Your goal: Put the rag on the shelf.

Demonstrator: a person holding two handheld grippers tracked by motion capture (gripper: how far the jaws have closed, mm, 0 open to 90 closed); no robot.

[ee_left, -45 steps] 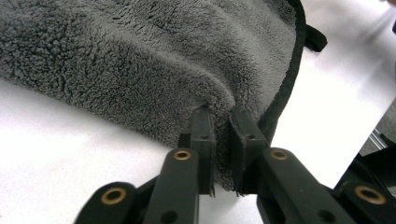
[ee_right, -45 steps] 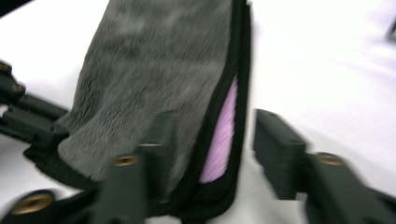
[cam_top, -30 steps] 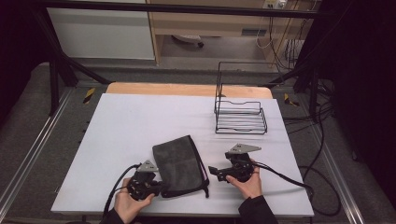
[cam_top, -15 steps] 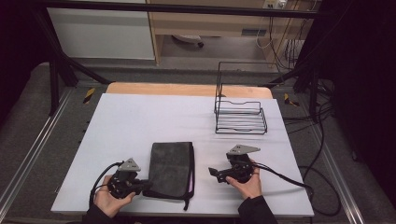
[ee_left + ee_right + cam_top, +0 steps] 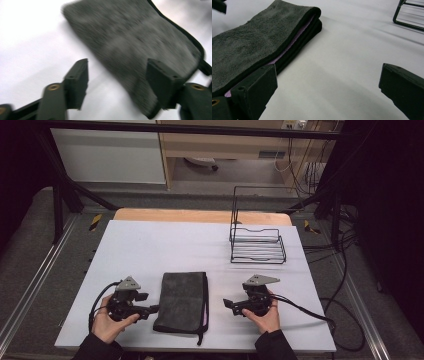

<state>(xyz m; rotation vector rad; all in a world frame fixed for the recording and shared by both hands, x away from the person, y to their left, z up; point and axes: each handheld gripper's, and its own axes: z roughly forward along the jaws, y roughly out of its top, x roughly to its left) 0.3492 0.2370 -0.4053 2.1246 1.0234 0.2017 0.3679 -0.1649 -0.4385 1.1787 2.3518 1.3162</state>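
Folded towel (image 5: 182,301) lies flat on bench (image 5: 165,245), between my grippers. My left gripper (image 5: 152,309) just opened, jaws spread, nothing pinched. My right gripper (image 5: 229,303) spread wide, empty.

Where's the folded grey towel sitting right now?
In the high view the folded grey towel lies flat near the table's front edge, between the left tool and right tool, with neither gripping it.
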